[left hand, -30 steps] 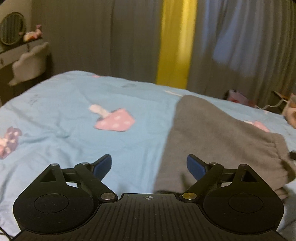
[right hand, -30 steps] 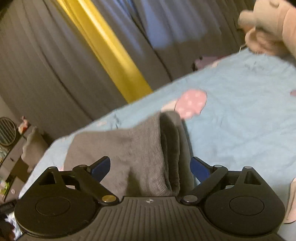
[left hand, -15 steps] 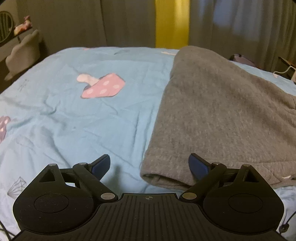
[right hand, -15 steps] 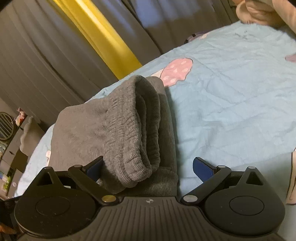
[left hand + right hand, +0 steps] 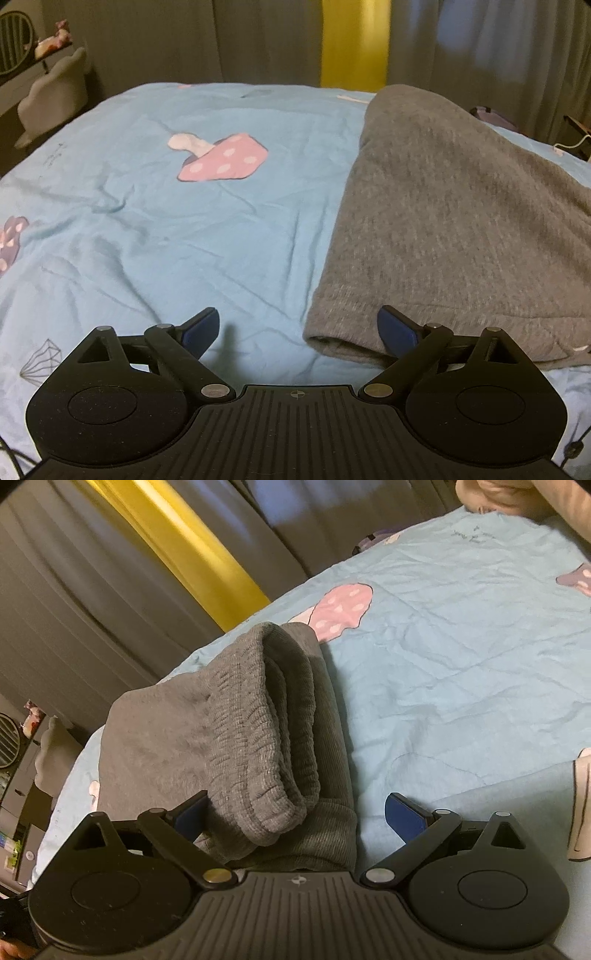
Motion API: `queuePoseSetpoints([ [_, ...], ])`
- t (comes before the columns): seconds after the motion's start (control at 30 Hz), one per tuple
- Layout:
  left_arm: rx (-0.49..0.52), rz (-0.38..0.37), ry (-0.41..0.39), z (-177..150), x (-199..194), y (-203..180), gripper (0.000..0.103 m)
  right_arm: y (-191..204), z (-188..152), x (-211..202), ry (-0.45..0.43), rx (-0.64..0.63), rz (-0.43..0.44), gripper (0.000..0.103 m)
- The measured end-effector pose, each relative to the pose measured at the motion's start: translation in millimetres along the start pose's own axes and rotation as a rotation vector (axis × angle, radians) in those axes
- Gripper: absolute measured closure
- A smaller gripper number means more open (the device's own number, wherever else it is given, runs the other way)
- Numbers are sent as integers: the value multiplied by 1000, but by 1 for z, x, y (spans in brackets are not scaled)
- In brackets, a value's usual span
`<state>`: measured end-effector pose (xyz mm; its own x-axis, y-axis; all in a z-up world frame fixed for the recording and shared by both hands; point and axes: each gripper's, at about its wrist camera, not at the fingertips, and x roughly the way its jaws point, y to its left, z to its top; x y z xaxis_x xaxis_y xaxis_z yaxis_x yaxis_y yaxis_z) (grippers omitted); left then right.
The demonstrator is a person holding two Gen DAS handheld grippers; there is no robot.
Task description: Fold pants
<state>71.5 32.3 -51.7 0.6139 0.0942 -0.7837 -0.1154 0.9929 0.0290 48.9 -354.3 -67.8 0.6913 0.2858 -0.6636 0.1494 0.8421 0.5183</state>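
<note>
Blue mushroom-print bed (image 5: 184, 229) fills both views, grey curtains behind. Both grippers have dropped in low over the last second: the left gripper (image 5: 299, 328), spread wide, now straddles the folded edge of the grey pants (image 5: 461, 221); the right gripper (image 5: 295, 812), also spread, brackets the stacked waistband end. Looks like a grab for the next fold.
</note>
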Motion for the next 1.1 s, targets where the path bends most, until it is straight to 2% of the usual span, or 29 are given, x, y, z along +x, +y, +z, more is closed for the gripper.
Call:
queuePoseSetpoints([
  [0.17, 1, 17, 4, -9, -6, 11, 6, 1, -3, -22, -55, -27, 12, 4],
  [0.27, 9, 49, 24, -17, -6, 18, 7, -4, -14, -35, -53, -17, 17, 4],
  [0.33, 10, 67, 41, -24, -5, 21, 8, -14, -23, -41, -16, 60, 132, 4],
  [0.43, -29, 31, 57, -31, -6, 25, 8, -30, -31, -36, 40, 266, 330, 4],
  [0.53, -48, 8, 56, -33, -10, 22, 9, -36, -35, -21, 54, 391, 408, 4],
  [0.67, -36, -63, 3, -32, -25, 10, 9, -36, -36, -9, 2, 414, 381, 4],
  [0.73, -11, -83, -4, -34, -27, 2, 9, -38, -35, -14, -62, 391, 310, 13],
  [0.8, 19, -73, -15, -38, -25, -9, 9, -44, -36, -17, -87, 401, 276, 33],
  [0.9, 39, -116, 1, -41, -17, -19, 12, -42, -40, -21, -76, 408, 265, 32],
  [0.97, 38, -175, 1, -42, -15, -25, 12, -35, -40, -25, -58, 366, 318, 30],
  [1.0, 44, -184, -5, -42, -13, -28, 12, -30, -40, -26, -50, 341, 336, 24],
  [1.1, 56, -141, -24, -36, -2, -36, 12, -29, -41, -17, -38, 340, 322, 20],
])
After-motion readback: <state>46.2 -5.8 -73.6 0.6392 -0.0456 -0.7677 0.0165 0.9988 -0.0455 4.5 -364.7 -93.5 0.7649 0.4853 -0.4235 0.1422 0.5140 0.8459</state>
